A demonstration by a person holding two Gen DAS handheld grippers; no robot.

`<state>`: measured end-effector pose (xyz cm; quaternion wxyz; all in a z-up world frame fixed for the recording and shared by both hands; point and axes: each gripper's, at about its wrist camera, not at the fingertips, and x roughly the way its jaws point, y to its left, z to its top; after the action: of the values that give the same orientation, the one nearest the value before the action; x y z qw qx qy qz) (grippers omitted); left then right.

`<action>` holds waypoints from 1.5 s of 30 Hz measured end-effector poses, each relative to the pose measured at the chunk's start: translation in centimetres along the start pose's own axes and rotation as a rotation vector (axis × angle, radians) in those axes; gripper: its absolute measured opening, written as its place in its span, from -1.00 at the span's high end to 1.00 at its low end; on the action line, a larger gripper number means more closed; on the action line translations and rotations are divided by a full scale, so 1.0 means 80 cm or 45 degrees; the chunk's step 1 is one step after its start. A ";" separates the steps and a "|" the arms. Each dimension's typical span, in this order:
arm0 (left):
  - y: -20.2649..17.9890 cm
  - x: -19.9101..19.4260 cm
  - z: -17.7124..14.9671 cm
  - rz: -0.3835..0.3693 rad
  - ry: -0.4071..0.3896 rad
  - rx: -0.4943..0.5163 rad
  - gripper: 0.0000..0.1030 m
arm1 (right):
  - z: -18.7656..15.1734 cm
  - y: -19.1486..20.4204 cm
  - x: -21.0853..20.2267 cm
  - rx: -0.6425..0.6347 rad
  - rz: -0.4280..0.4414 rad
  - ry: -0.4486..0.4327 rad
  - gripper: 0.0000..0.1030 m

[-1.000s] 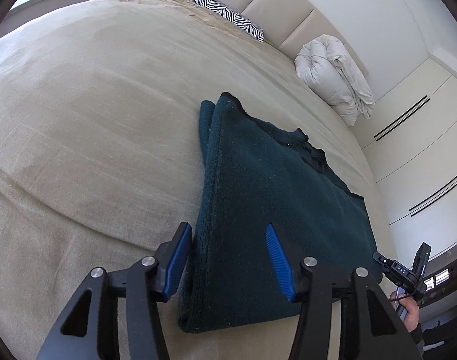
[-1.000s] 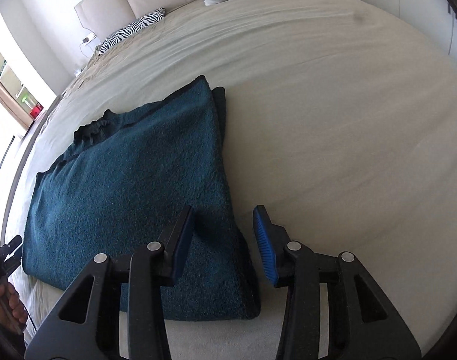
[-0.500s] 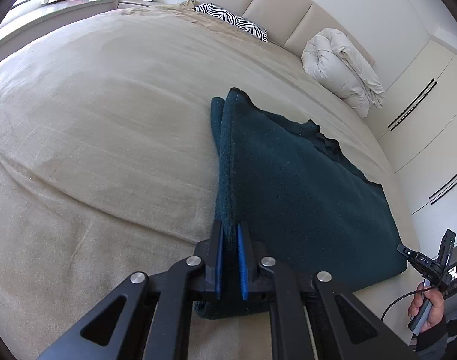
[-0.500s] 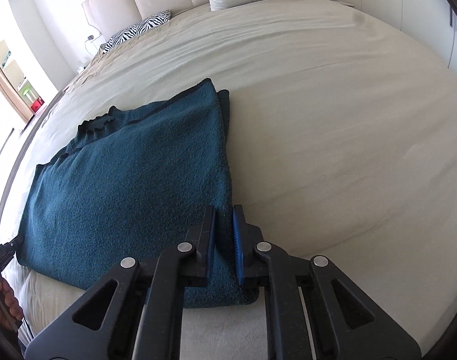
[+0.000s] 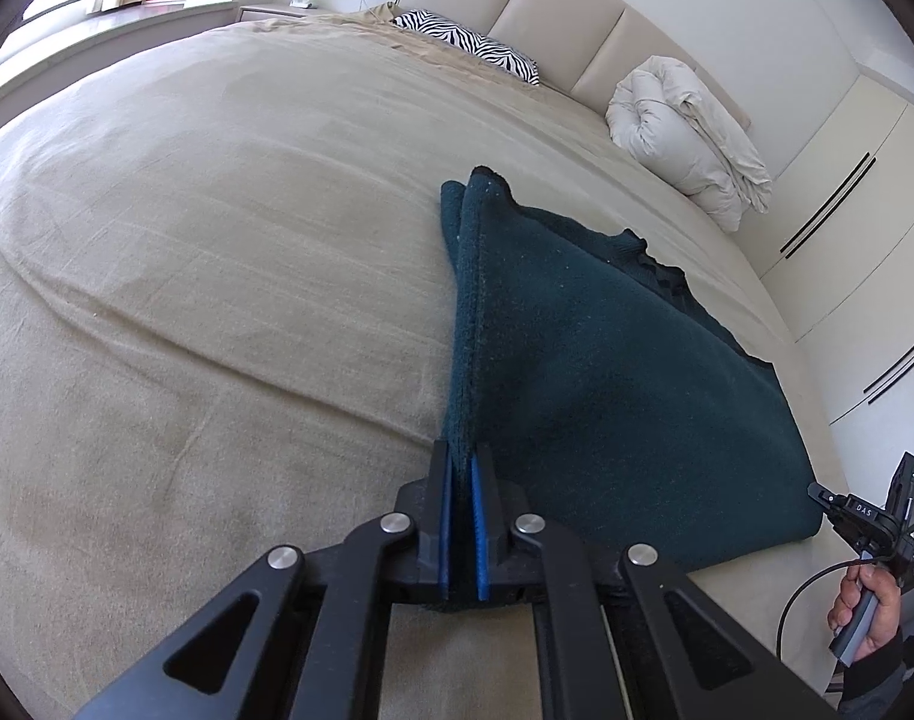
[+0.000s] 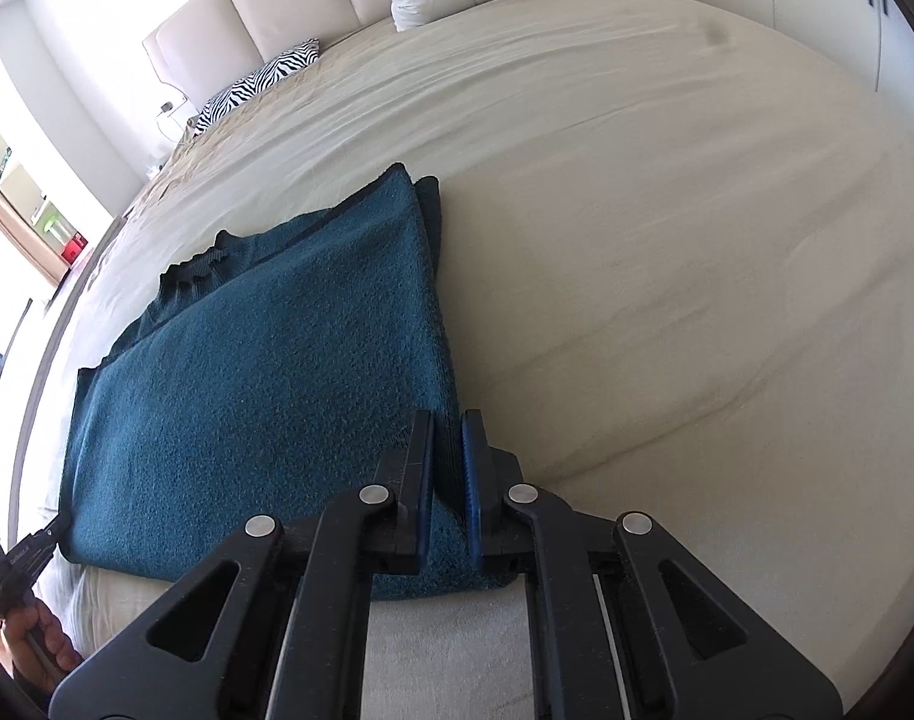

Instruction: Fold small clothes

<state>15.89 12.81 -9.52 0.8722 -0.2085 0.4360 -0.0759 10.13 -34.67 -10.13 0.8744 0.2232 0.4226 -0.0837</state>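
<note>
A dark teal knit garment [image 5: 607, 372] lies folded on the beige bed, also in the right wrist view [image 6: 264, 396]. My left gripper [image 5: 461, 462] is shut on its near left corner, pinching the folded side edge, which rises a little off the bed. My right gripper [image 6: 447, 426] is shut on its near right corner, the right edge pinched between the blue pads. The ribbed collar [image 6: 216, 252] points away at the far edge.
The beige bedspread [image 5: 216, 240] stretches wide around the garment. A zebra pillow [image 5: 475, 48] and a rolled white duvet [image 5: 685, 126] lie by the headboard. Wardrobe doors [image 5: 865, 228] stand to the right. The person's other hand and gripper [image 5: 871, 546] show at the edge.
Both grippers went from open, straddling the garment's near corners, to shut on them. The pinched edges have since lifted slightly and the views have drawn in closer.
</note>
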 end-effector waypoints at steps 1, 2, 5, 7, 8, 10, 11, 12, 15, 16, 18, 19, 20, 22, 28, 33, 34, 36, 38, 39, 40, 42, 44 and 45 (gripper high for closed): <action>0.002 0.001 0.000 -0.005 0.003 -0.007 0.87 | -0.003 -0.002 -0.001 0.006 0.000 -0.003 0.85; 0.003 0.003 0.000 -0.009 0.010 -0.010 0.87 | -0.006 -0.004 -0.001 0.013 -0.002 -0.007 0.85; 0.005 0.009 0.004 -0.013 0.030 -0.013 0.87 | -0.013 -0.011 -0.003 0.039 0.000 -0.008 0.87; 0.003 0.007 0.007 -0.028 0.026 -0.011 0.87 | -0.018 -0.011 -0.005 0.032 -0.005 -0.007 0.90; 0.003 0.007 0.008 -0.032 0.025 -0.008 0.86 | -0.020 -0.009 -0.007 0.015 -0.024 -0.009 0.91; 0.004 0.007 0.008 -0.037 0.025 -0.009 0.86 | -0.027 -0.007 -0.012 -0.005 -0.052 -0.014 0.91; 0.005 0.008 0.007 -0.037 0.027 -0.008 0.86 | -0.030 -0.008 -0.014 0.001 -0.053 -0.015 0.91; 0.005 0.010 0.007 -0.033 0.031 -0.005 0.86 | -0.033 -0.011 -0.014 0.012 -0.048 -0.013 0.91; 0.004 0.013 0.006 -0.020 0.041 -0.001 0.85 | -0.036 -0.026 -0.005 0.064 -0.005 0.003 0.91; 0.003 0.012 0.006 -0.015 0.041 0.003 0.85 | -0.034 -0.030 -0.002 0.080 0.009 0.006 0.91; 0.000 0.012 0.005 0.002 0.043 0.020 0.85 | -0.030 -0.029 0.000 0.070 0.002 0.008 0.91; 0.000 0.012 0.004 0.006 0.042 0.023 0.85 | -0.028 -0.027 0.002 0.056 -0.008 0.011 0.91; 0.001 0.012 0.003 0.007 0.042 0.023 0.85 | -0.027 -0.025 0.004 0.040 -0.019 0.016 0.91; 0.007 0.012 0.001 0.004 0.042 0.013 0.85 | -0.027 -0.024 0.009 0.022 -0.028 0.032 0.90; 0.008 0.010 -0.004 -0.001 0.030 0.010 0.83 | -0.028 -0.033 0.006 0.016 0.019 0.031 0.87; 0.006 -0.006 0.000 0.038 0.021 -0.001 0.39 | -0.021 -0.038 -0.006 0.082 -0.010 0.051 0.52; 0.001 -0.016 0.001 0.067 -0.009 0.013 0.24 | -0.019 -0.039 -0.014 0.098 -0.034 0.026 0.34; -0.012 -0.033 0.010 0.063 -0.067 0.047 0.21 | -0.015 -0.039 -0.036 0.125 -0.088 -0.063 -0.11; -0.033 -0.039 0.024 0.060 -0.103 0.101 0.21 | -0.005 -0.033 -0.056 0.136 -0.052 -0.152 -0.16; -0.045 -0.037 0.034 0.046 -0.111 0.135 0.21 | 0.002 -0.025 -0.059 0.132 0.004 -0.158 -0.16; -0.058 -0.032 0.044 0.027 -0.120 0.165 0.15 | 0.010 -0.014 -0.057 0.132 0.080 -0.148 -0.16; -0.085 -0.012 0.066 0.006 -0.121 0.221 0.11 | 0.026 0.015 -0.041 0.123 0.255 -0.106 -0.16; -0.110 0.013 0.088 0.013 -0.135 0.279 0.11 | 0.042 0.053 -0.017 0.096 0.368 -0.062 -0.16; -0.121 0.028 0.098 0.020 -0.128 0.302 0.11 | 0.049 0.074 -0.002 0.077 0.427 -0.042 -0.16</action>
<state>23.95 5.71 -2.85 0.9120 -0.1038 0.3813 -0.1097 14.79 -31.22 -5.95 0.8759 0.3154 0.3621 0.0469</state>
